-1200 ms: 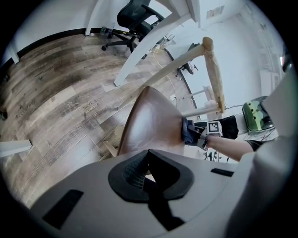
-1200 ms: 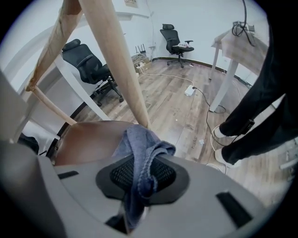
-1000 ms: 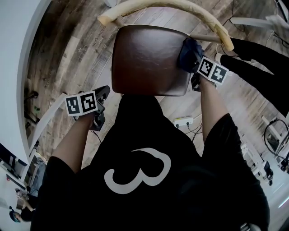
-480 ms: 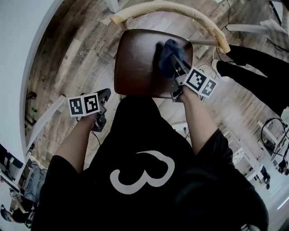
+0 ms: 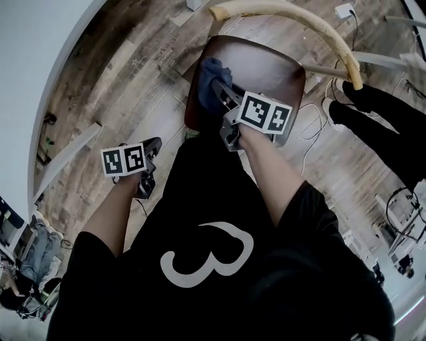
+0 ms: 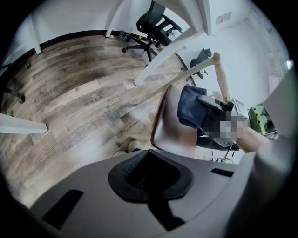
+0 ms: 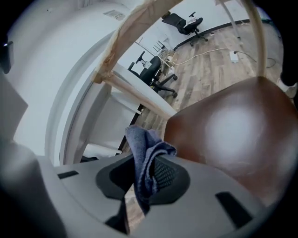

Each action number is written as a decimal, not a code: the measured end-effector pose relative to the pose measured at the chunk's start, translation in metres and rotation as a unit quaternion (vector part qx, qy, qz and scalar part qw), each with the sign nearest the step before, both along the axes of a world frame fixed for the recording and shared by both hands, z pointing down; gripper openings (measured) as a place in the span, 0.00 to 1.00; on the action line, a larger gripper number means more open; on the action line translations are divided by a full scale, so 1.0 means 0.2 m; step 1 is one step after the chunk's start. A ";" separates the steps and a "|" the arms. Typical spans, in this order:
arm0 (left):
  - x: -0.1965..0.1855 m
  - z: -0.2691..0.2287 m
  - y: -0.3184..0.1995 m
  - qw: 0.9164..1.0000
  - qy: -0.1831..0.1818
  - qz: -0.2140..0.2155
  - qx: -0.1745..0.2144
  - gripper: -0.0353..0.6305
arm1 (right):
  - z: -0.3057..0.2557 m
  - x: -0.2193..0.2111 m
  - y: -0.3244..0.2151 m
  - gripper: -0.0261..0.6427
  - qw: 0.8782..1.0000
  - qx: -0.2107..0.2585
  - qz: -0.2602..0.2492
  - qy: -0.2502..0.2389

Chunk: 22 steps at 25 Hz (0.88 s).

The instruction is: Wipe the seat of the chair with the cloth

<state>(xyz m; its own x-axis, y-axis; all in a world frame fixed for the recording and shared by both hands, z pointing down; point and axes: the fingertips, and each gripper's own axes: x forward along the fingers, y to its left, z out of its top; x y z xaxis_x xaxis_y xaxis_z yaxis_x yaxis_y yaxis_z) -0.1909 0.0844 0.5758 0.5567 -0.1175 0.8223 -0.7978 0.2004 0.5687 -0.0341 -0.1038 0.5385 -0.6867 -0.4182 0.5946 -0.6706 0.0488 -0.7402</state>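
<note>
Wiping looks under way, judging by the cloth sitting down on the seat. Wood floor (image 5: 120, 80) fills the upper left of the head view. Chair seat (image 5: 273, 73), brown and glossy, sits upper centre, with the curved pale backrest rail (image 5: 299, 20) arcing above it toward the upper right. The person stands over the chair, so both arms reach in from the bottom of the frame.

Right claw (image 5: 221, 92), upper centre, is clenched on the cloth (image 5: 208, 74) and holds it at the seat's left edge. The right gripper view shows blue fabric pinched between the pads, with the seat just beside it at right. It is probably held low and slanted so the wad drags across the surface.

Left claw (image 5: 152, 145), middle left, is off the chair and over the floor, jaws closed together on nothing. It looks parked out of the way, likely because one hand is enough.

The cloth is bunched, its long axis in line with the right claw. Its free end points to the upper left of the head view, toward the seat's edge. The contact patch is hidden under the wad.
</note>
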 end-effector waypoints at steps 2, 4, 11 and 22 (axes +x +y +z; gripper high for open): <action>-0.06 0.01 0.04 1.000 -0.005 -0.004 -0.003 0.07 | 0.04 -0.06 0.01 0.14 1.000 -0.011 0.000 -0.003; -0.10 0.00 0.06 1.000 -0.010 -0.010 -0.005 0.07 | 0.09 -0.11 0.02 0.14 1.000 -0.023 0.003 0.000; -0.16 -0.01 0.06 1.000 -0.025 -0.003 0.007 0.07 | 0.25 -0.17 0.03 0.14 0.998 -0.041 -0.009 0.043; -0.16 -0.02 0.04 1.000 -0.025 -0.005 0.007 0.07 | 0.38 -0.14 0.03 0.14 0.990 -0.031 -0.066 0.118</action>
